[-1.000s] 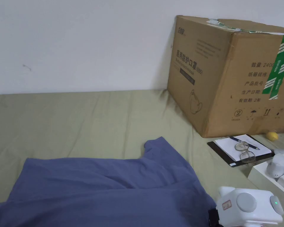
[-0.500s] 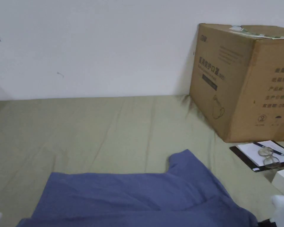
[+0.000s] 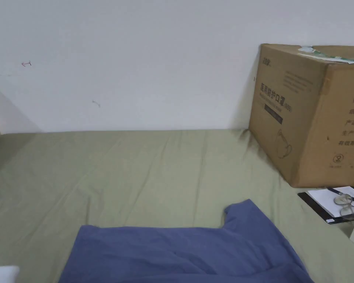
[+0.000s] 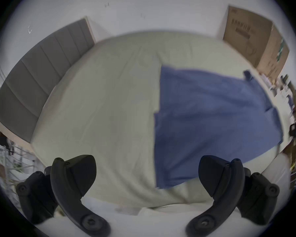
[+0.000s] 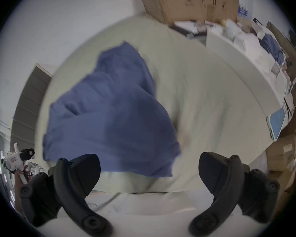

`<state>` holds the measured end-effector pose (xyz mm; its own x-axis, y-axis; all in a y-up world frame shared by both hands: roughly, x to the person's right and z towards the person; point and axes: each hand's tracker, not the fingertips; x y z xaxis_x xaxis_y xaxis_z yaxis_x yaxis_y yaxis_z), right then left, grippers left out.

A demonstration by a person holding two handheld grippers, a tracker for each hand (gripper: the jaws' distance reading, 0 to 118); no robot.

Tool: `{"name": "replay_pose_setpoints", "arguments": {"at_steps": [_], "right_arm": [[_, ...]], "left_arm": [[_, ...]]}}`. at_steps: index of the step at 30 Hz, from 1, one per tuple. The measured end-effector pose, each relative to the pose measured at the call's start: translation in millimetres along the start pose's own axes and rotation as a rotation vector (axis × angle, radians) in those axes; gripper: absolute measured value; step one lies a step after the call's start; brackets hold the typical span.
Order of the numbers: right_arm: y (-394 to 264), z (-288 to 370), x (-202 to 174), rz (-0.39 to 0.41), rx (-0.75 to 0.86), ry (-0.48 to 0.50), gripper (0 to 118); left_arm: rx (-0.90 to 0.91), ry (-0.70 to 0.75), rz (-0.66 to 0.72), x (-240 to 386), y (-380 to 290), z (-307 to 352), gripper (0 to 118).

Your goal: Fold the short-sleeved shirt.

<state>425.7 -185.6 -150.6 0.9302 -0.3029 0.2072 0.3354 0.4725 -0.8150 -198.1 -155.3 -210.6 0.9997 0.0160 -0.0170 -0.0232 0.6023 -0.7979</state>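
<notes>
We hold both grippers above the near edge of the bed [image 3: 135,166], jaws wide and empty: left gripper [image 4: 147,174], right gripper [image 5: 149,172]. The blue shirt [image 3: 180,254] lies spread on the bed, near a cardboard box [image 3: 301,114].

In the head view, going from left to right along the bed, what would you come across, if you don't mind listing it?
Blue shirt → cardboard box → clipboard with paper → glasses.
</notes>
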Motion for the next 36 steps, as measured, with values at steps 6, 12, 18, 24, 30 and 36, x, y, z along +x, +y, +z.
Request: {"name": "replay_pose_setpoints", "arguments": {"at_steps": [6, 12, 18, 24, 30, 36], "right_arm": [[-9, 70, -82, -0.001, 0.387, 0.265, 113], [-43, 78, -154, 0.252, 0.877, 0.078, 0], [-37, 70, -169, 0.283, 0.81, 0.146, 0], [-17, 63, -164, 0.287, 0.704, 0.153, 0], [5, 25, -165, 0.236, 0.544, 0.176, 0], [19, -8, -162, 0.21, 0.407, 0.177, 0]], "left_arm": [[0.334, -0.362, 0.167, 24, 11, 67, 117], [0.692, -0.234, 0.035, 66, -19, 94, 0], [0.737, -0.205, -0.031, 69, -18, 95, 0], [0.36, -0.173, 0.03, 23, 107, 42, 0], [-0.233, -0.368, 0.079, 3, 200, -114, 0], [-0.242, -0.203, 0.037, 2, 205, -224, 118]]}}
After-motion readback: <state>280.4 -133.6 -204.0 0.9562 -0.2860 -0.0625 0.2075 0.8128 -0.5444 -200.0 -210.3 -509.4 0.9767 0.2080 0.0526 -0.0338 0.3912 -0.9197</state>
